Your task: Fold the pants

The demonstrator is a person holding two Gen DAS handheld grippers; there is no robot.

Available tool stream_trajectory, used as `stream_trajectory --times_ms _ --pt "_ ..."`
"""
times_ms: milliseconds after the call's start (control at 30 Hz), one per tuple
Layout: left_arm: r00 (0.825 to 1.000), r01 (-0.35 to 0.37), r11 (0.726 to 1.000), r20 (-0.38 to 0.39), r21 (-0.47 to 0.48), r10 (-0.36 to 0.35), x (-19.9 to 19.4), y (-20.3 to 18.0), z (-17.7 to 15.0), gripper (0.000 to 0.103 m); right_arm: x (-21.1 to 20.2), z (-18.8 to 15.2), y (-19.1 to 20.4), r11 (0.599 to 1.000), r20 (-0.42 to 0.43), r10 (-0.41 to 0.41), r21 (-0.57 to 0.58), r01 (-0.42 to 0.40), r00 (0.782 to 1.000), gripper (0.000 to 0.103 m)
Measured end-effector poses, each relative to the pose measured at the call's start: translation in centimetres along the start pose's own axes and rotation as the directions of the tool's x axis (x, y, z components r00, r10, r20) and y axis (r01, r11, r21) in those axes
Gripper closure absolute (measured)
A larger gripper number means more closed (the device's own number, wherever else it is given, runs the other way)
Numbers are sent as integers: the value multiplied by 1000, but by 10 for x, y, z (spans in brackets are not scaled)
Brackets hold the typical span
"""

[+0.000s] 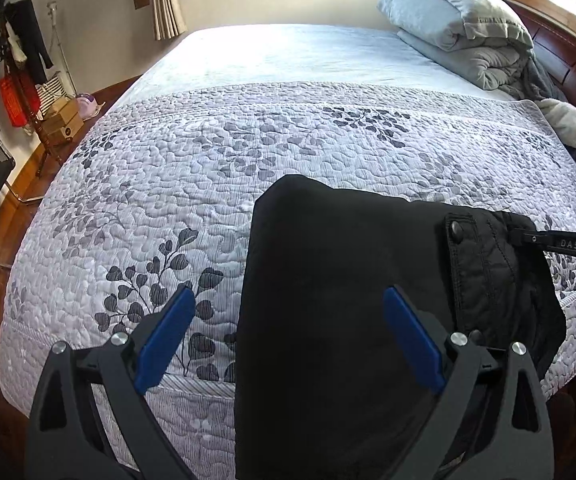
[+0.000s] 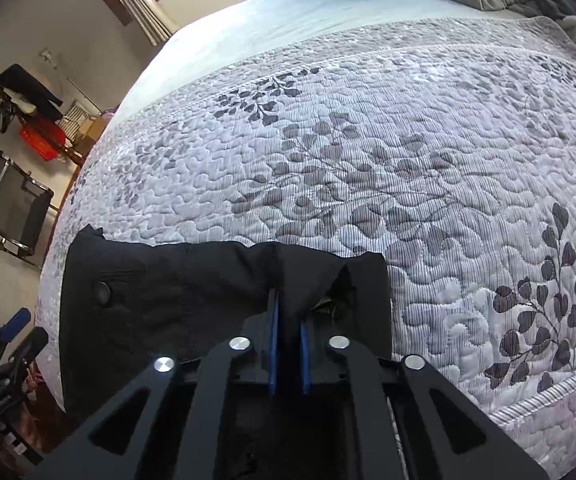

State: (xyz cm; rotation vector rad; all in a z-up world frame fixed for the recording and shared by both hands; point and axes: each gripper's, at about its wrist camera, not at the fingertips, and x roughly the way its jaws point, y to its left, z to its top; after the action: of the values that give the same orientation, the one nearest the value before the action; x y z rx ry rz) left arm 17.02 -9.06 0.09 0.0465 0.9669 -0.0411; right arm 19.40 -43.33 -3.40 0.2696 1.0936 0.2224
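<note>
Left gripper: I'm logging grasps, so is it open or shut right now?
Open. The left gripper has its blue pads spread wide over the black pants, gripping nothing; the right gripper is pinching the fabric.

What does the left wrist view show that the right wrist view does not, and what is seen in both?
Only the left wrist view shows the left gripper wide open over the black pants, and the whole stack of folded grey bedding.

Only the right wrist view shows the right gripper shut on the pants' fabric, seen along its own fingers.

Both show the pants, the leaf-patterned quilt, the coat rack and the curtain.
</note>
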Motion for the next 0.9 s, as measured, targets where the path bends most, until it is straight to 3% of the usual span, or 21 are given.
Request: stream_trajectory --times_ms 100,367,500,633,800,900 --pt "1000 10 1000 -14 -3 -10 2 1 -2 8 -12 -6 -2 1000 21 -5 1 5 1000 67" --pt "999 -4 1000 -46 -5 4 7 10 -14 8 -42 -56 -2 1000 11 14 -14 -14 1000 67" --pt "997 -11 1000 -72 -26 9 10 23 -26 8 -60 -92 -4 1000 14 19 2 -19 1000 59" --pt "996 -10 998 -93 -66 3 9 38 -38 8 -64 -116 -8 997 -5 64 45 -64 998 58" --pt "995 -14 996 -103 -84 5 4 45 -45 8 -54 -123 -15 981 -8 155 120 -153 988 56" --pt "995 -10 996 -103 -86 1 1 45 -47 8 -44 -121 -16 975 -12 165 150 -161 986 53"
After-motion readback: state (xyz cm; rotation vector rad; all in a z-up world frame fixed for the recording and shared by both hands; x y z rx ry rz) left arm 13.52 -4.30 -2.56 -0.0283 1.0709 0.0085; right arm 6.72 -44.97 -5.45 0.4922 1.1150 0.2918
